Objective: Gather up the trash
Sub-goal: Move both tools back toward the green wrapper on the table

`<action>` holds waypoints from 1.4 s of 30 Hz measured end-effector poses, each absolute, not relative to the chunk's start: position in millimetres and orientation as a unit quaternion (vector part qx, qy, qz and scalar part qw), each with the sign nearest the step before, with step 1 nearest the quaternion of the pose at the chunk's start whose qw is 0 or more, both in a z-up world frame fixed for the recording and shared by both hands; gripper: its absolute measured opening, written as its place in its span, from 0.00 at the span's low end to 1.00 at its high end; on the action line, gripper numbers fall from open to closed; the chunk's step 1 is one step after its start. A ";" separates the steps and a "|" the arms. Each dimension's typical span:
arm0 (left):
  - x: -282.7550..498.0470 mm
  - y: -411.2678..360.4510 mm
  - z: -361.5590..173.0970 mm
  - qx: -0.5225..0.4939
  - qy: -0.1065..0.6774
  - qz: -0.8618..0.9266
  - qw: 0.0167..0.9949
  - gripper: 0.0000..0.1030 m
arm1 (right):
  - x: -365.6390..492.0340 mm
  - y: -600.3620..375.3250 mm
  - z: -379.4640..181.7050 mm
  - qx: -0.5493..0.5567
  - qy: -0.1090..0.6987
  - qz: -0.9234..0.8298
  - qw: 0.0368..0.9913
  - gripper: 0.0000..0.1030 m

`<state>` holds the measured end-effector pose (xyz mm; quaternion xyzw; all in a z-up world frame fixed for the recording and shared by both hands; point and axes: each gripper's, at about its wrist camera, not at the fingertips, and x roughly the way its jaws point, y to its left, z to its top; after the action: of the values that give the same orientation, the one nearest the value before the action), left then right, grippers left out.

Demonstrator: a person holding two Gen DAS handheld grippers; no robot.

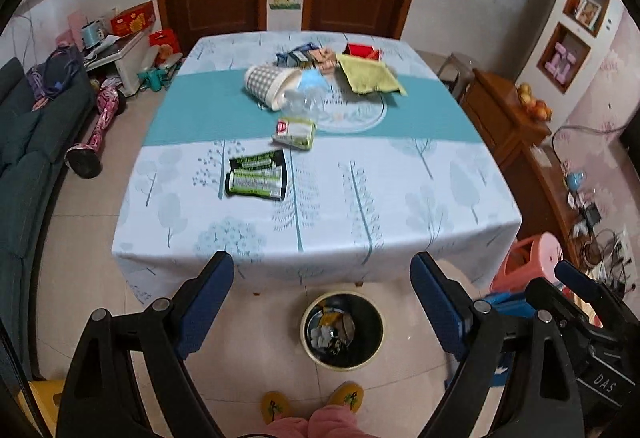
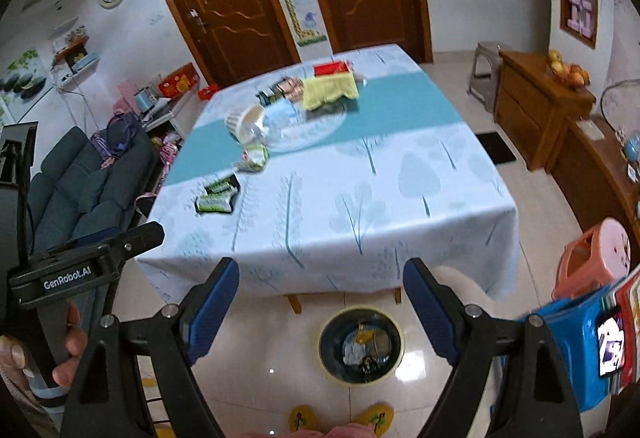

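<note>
Trash lies on the table (image 1: 400,198), which has a cloth with pale trees and a teal band. Nearest the front edge is a black and green wrapper (image 1: 256,176); behind it, at the edge of the band, lies a white and green packet (image 1: 295,132). Further back a checkered cup (image 1: 270,84) lies on its side, touching a clear bottle (image 1: 304,102) with a blue top. Behind these are small packets (image 1: 310,56), a yellow cloth (image 1: 370,76) and a red box (image 1: 360,49) partly under that cloth. The bin (image 1: 342,332) stands on the floor in front of the table, with some trash already inside, and two yellow slippers (image 1: 346,394) are just before it. The left gripper (image 1: 322,302) is wide apart and holds nothing; the right gripper (image 2: 320,308) is also spread and empty. Both hang above the bin, clear of the table. A sofa (image 1: 36,142) stands at the left, a wooden cabinet (image 1: 504,118) and a pink stool (image 1: 528,262) at the right.
</note>
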<state>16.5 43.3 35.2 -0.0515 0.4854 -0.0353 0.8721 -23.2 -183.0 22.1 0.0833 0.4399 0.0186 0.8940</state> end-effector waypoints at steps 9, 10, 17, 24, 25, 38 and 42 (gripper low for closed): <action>28.8 38.0 50.5 -0.066 0.480 -0.001 0.875 0.86 | -6.3 -184.4 45.5 0.060 0.413 0.057 0.907 0.82; 29.3 38.0 51.4 -0.066 0.479 0.002 0.875 0.86 | -3.1 -185.2 47.2 0.058 0.411 0.064 0.908 0.82; 37.7 40.8 48.1 -0.053 0.482 0.016 0.874 0.86 | 15.7 -182.0 47.6 0.038 0.405 0.089 0.909 0.82; 49.0 61.2 32.5 -0.054 0.498 0.032 0.865 0.85 | 41.4 -164.0 34.0 0.021 0.419 0.110 0.901 0.82; 51.5 65.5 30.7 -0.057 0.500 0.034 0.864 0.85 | 47.3 -158.5 30.3 0.016 0.423 0.115 0.899 0.82; 137.9 166.2 -16.0 -0.083 0.545 0.032 0.834 0.85 | 137.1 -94.8 -11.7 0.010 0.471 0.123 0.873 0.82; 160.4 185.5 -39.4 -0.072 0.565 0.016 0.822 0.84 | 164.5 -70.2 -42.7 0.020 0.502 0.133 0.854 0.82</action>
<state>160.4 185.5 -39.4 -0.0718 0.5653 0.0164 0.8216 164.5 -70.2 -42.7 0.0196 0.5023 0.1328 0.8542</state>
